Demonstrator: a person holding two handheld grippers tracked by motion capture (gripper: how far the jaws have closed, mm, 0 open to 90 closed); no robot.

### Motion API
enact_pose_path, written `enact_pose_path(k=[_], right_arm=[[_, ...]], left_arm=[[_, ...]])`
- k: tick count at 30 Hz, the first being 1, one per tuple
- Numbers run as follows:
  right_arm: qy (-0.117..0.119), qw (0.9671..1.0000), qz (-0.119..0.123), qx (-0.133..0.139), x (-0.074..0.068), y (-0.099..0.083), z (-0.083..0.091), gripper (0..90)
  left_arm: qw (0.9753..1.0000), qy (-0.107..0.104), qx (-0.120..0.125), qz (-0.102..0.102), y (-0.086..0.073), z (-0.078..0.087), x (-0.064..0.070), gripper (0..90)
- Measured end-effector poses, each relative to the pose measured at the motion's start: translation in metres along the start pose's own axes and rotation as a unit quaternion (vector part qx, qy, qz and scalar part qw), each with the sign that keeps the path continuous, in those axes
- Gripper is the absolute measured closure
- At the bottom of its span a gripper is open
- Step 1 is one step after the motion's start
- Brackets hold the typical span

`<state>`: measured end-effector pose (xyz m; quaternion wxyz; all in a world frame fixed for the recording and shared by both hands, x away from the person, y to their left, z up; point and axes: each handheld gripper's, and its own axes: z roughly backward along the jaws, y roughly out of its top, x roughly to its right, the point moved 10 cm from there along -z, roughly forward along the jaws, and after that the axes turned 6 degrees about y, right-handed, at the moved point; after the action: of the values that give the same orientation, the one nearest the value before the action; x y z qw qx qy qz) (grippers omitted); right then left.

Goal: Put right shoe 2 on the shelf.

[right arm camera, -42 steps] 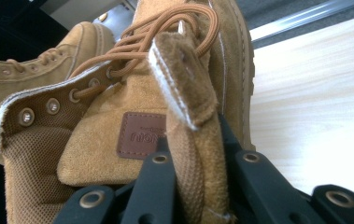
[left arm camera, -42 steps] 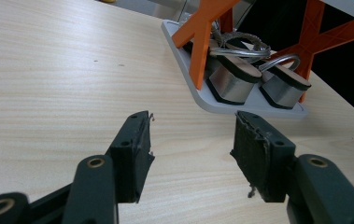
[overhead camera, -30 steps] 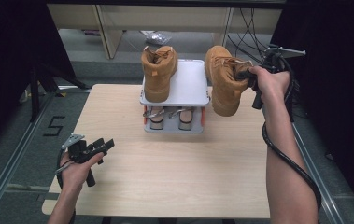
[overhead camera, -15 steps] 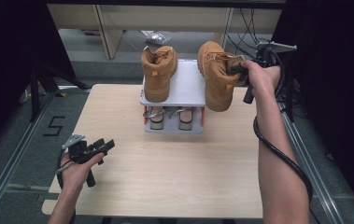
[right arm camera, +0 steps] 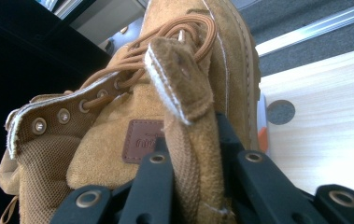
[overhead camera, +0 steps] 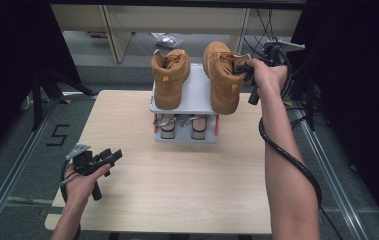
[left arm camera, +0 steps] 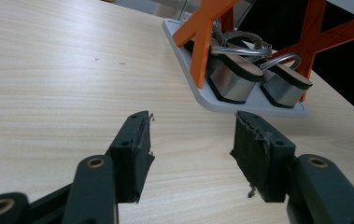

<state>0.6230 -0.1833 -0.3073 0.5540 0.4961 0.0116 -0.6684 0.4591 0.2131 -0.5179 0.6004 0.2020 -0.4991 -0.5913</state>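
Right gripper view: we are clamping the boot (right arm camera: 165,116) by its collar, probably seating it on the rack (overhead camera: 192,90); left gripper (left arm camera: 191,149) is waiting with jaws wide apart, holding nothing.

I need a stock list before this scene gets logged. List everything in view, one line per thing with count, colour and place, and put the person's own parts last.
table: one, light wood, under everything.
rack: one, grey shelves with orange legs, two tiers, at the table's far middle.
standing boot: one, tan, upright on the rack's top shelf, left side.
held boot: one, tan, over the top shelf's right side, gripped by its collar.
sandals: two, silver with dark soles, side by side on the rack's lower shelf.
left gripper: one, black, jaws apart, low over the table's near left.
right gripper: one, black, clamped on the held boot's collar.
forearms: two, entering from the bottom.
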Motion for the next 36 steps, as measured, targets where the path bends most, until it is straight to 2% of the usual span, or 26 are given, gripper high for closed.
enact_pose_path(k=[3,5,9,11,13,14,15,17,20,21,23,24,26,28,30,31,32,35,36], right_arm=[[0.000,1.0000,0.007,0.006,-0.002,0.001,-0.007,81.6],[-0.001,0.9999,0.001,0.013,-0.004,0.002,-0.012,81.4],[0.000,0.9999,0.003,0.012,-0.006,0.001,-0.020,80.9],[0.005,0.9999,0.000,0.012,-0.006,0.000,-0.025,80.6],[0.010,0.9998,-0.015,0.011,-0.010,0.000,-0.029,80.3],[0.009,0.9998,-0.003,0.015,-0.009,0.001,-0.029,80.2],[0.008,0.9998,-0.010,0.012,-0.012,0.001,-0.031,79.8],[0.009,0.9998,-0.008,0.017,-0.011,0.002,-0.033,78.5],[0.010,0.9993,0.006,0.034,-0.014,0.006,-0.036,72.8],[0.007,0.9985,0.026,0.047,-0.015,0.010,-0.037,69.0],[0.018,0.9980,0.038,0.046,-0.021,0.009,-0.039,61.0],[0.012,0.9973,0.054,0.047,-0.022,0.009,-0.038,57.5],[0.001,0.9948,0.079,0.065,-0.023,0.013,-0.033,50.8],[0.016,0.9933,0.089,0.072,-0.026,0.014,-0.026,48.2],[0.015,0.9927,0.089,0.080,-0.027,0.015,-0.017,47.8],[0.013,0.9908,0.098,0.092,-0.023,0.018,-0.008,47.8],[0.024,0.9916,0.079,0.100,-0.025,0.018,-0.004,48.0],[0.035,0.9898,0.074,0.117,-0.017,0.020,0.014,49.5],[0.035,0.9910,0.060,0.114,-0.016,0.018,0.018,51.3]], left_arm=[[1.0000,0.002,-0.003,-0.002,-0.001,0.000,0.000,45.7],[1.0000,0.001,-0.003,-0.002,-0.001,0.000,0.000,45.7],[1.0000,0.000,0.000,-0.001,0.000,0.000,-0.001,45.8],[1.0000,0.000,-0.001,-0.001,-0.001,-0.001,-0.002,45.8],[1.0000,0.000,-0.003,-0.002,-0.002,-0.001,-0.001,45.8],[1.0000,0.000,-0.003,-0.002,-0.002,-0.001,-0.001,45.8],[1.0000,0.000,-0.003,-0.002,-0.002,-0.001,-0.001,45.8],[1.0000,0.000,-0.003,-0.003,-0.002,-0.001,-0.001,45.8],[1.0000,0.001,-0.002,-0.002,-0.002,-0.001,-0.002,45.7],[1.0000,0.001,-0.002,-0.001,-0.002,-0.001,-0.002,45.8],[1.0000,0.000,0.000,-0.001,-0.002,-0.001,-0.002,45.7],[1.0000,0.000,-0.001,-0.001,-0.002,-0.001,-0.002,45.7],[1.0000,0.000,-0.002,-0.002,-0.002,-0.001,-0.002,45.7],[1.0000,-0.001,-0.001,-0.003,-0.002,-0.001,-0.001,45.7],[1.0000,-0.001,-0.001,-0.006,-0.003,-0.001,0.000,45.7],[1.0000,0.001,-0.004,-0.007,-0.003,0.000,0.000,45.8],[1.0000,-0.001,-0.002,-0.007,-0.002,0.000,0.001,45.8],[1.0000,-0.002,0.000,-0.009,-0.001,0.000,0.002,45.8],[1.0000,-0.001,0.000,-0.009,-0.002,0.000,0.003,45.8]])
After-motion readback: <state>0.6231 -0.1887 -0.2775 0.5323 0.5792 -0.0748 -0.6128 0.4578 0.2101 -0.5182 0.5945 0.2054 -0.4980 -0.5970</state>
